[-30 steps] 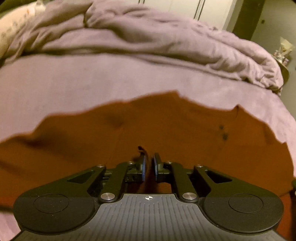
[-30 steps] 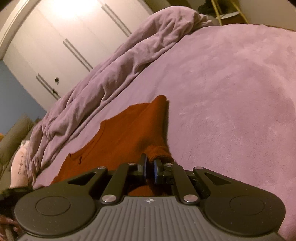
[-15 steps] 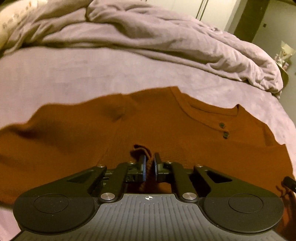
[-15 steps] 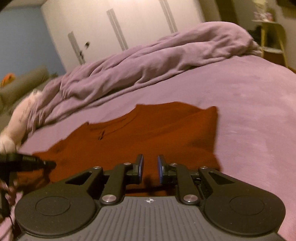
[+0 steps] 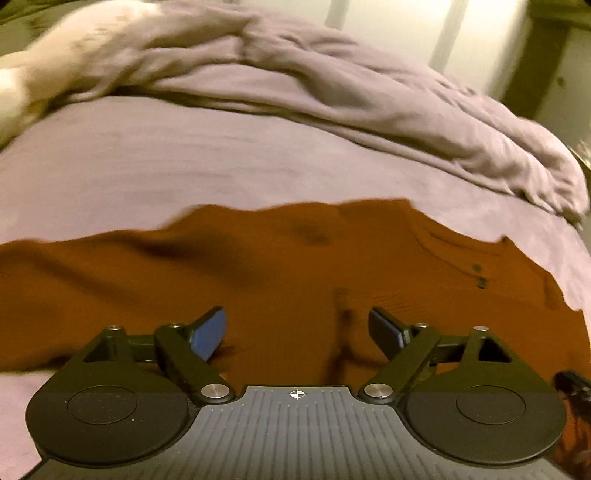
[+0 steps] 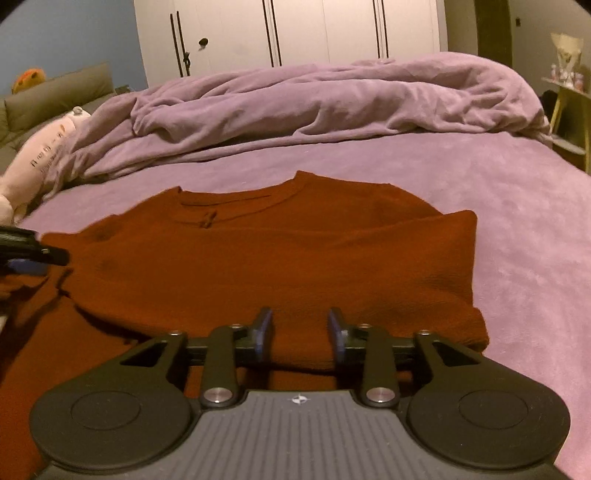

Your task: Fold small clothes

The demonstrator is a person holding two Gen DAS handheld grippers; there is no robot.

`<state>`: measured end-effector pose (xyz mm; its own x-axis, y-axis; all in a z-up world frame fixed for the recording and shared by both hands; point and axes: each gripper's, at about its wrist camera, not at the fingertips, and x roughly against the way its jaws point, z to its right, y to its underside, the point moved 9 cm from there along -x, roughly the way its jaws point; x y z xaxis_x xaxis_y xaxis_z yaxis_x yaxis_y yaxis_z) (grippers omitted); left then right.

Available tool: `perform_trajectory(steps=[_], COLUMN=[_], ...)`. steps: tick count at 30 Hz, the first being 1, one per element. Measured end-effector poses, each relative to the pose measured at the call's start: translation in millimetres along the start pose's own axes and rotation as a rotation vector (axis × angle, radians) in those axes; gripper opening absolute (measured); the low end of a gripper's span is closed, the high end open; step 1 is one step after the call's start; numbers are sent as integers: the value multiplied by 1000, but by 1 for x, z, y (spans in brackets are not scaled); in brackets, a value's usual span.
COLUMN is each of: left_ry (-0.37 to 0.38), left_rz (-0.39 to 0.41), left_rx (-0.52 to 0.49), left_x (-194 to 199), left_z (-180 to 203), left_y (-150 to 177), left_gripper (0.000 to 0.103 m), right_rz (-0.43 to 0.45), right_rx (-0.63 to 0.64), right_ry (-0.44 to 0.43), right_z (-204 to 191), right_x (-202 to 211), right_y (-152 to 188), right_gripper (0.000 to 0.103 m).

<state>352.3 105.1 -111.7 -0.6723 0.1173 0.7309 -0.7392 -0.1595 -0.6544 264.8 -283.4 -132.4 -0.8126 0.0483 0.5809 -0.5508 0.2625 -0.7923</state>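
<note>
Seemingly blurred by motion, the left wrist view shows the rust-orange shirt [image 5: 280, 280] spread flat on the bed [image 5: 184, 158], its near hem hidden under the tool body and its left side running off the edge. The left gripper [image 5: 297, 328] has its fingers [image 5: 208, 332] wide apart and opening further, with only flat cloth below the gap and nothing clamped. Two small buttons [image 5: 479, 276] are smeared and hard to read. A crumpled lilac blanket [image 5: 369, 96] lies along the far side, and a pale pillow [image 5: 44, 74] at the upper left is washed out.

Sharper, the right wrist view shows the same shirt [image 6: 295, 258] with its neckline away from the camera and its right part doubled over. The right gripper [image 6: 301, 332] hovers at the near fold, fingers [image 6: 264, 328] partly apart and opening, gripping nothing. At the left edge only the tip of the left gripper [image 6: 33, 254] shows, mostly cut off. White wardrobe doors [image 6: 295, 33] stand behind the blanket [image 6: 332, 99].
</note>
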Motion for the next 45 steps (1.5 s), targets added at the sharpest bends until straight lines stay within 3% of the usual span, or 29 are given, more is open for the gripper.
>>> perform_trajectory(steps=[1, 8, 12, 14, 18, 24, 26, 27, 29, 32, 35, 41, 45], left_ry=[-37, -266, -329, -309, -237, -241, -275, -289, -308, -311, -290, -14, 177], left_rz=[7, 38, 81, 85, 176, 196, 176, 170, 190, 237, 294, 423, 384], left_rx=[27, 383, 544, 632, 767, 851, 831, 815, 778, 711, 539, 87, -70], left_x=[13, 69, 77, 75, 72, 63, 66, 71, 82, 98, 118, 141, 110], left_z=[-22, -189, -258, -276, -302, -327, -329, -329, -327, -315, -271, -83, 40], left_y=[3, 38, 60, 68, 64, 56, 55, 59, 60, 47, 14, -48, -40], left_gripper=[89, 89, 81, 70, 63, 44, 26, 23, 9, 9, 8, 9, 9], right_rz=[15, 30, 0, -7, -1, -2, -5, -7, -10, -11, -5, 5, 9], right_rx=[-19, -118, -144, -128, -103, -106, -107, -108, -115, -118, -129, -168, -176], right_ry=[-13, -41, -39, -28, -17, -19, -16, -16, -12, -7, 1, 10, -2], right_z=[-1, -4, -4, -6, -14, -22, -23, -23, -21, -18, -13, -3, -2], right_x=[7, 46, 54, 55, 57, 57, 56, 56, 57, 57, 59, 62, 65], right_y=[0, 24, 33, 34, 29, 25, 26, 26, 27, 28, 27, 31, 31], right_gripper=[49, 49, 49, 49, 49, 49, 49, 49, 49, 49, 49, 49, 49])
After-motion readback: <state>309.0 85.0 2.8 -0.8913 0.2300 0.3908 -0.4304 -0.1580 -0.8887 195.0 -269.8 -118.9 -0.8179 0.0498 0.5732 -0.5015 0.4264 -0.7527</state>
